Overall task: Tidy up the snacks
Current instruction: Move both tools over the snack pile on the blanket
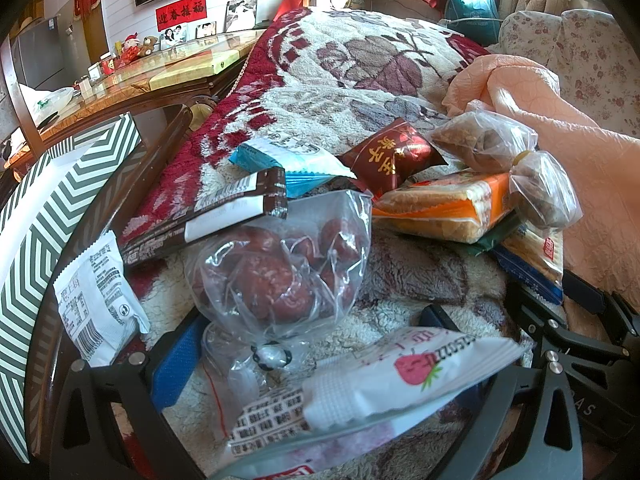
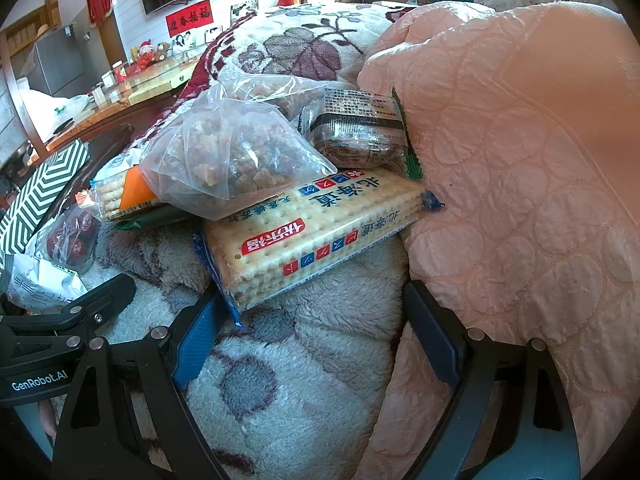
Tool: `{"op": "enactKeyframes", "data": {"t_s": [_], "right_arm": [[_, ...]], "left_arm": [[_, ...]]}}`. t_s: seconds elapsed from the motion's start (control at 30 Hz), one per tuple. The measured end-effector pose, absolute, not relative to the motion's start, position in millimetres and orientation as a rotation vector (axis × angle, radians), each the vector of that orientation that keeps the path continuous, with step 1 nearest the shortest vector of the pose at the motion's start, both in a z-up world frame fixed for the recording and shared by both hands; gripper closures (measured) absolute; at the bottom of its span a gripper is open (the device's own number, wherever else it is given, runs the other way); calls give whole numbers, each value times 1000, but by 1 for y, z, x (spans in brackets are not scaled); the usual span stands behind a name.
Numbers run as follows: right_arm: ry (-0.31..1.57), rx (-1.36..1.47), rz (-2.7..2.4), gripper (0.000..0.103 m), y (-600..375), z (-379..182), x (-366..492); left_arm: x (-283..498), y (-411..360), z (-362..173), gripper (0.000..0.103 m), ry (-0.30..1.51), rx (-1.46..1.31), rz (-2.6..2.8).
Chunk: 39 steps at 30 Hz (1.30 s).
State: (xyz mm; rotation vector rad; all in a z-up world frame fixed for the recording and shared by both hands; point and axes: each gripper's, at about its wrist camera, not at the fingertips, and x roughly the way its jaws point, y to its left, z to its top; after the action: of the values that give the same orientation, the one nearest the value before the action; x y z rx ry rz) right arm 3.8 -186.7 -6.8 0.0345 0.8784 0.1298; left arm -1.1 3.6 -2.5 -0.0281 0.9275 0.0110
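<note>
The left claw gapes wide around a clear bag of red dates, a strawberry-print packet hiding its right finger; the right claw, also wide, flanks the near end of a cracker pack, half buried under a bag of brown chunks, on a floral fleece blanket; a pink quilt crowds the right.

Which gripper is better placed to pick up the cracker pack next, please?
Right. The right gripper is open with the cracker pack just ahead between its fingers; the left gripper faces the date bag.
</note>
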Motion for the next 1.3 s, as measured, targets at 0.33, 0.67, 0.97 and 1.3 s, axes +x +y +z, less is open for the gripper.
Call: {"op": "enactKeyframes", "data": {"t_s": [0.33,0.67,0.97,1.3], "right_arm": [[879,35,130,14,-187,-7,4],[904,24,133,15,-185,-1,-2],[854,30,151,15,-183,43,-22],[777,59,160,15,-184,75,-44]], "left_arm": [[-1,5,-3,0,929,-26,13],[-9,5,0,0,931,-4,15],[-36,10,37,0,857,-48,19],[-62,22,62,0,768,-66,19]]}}
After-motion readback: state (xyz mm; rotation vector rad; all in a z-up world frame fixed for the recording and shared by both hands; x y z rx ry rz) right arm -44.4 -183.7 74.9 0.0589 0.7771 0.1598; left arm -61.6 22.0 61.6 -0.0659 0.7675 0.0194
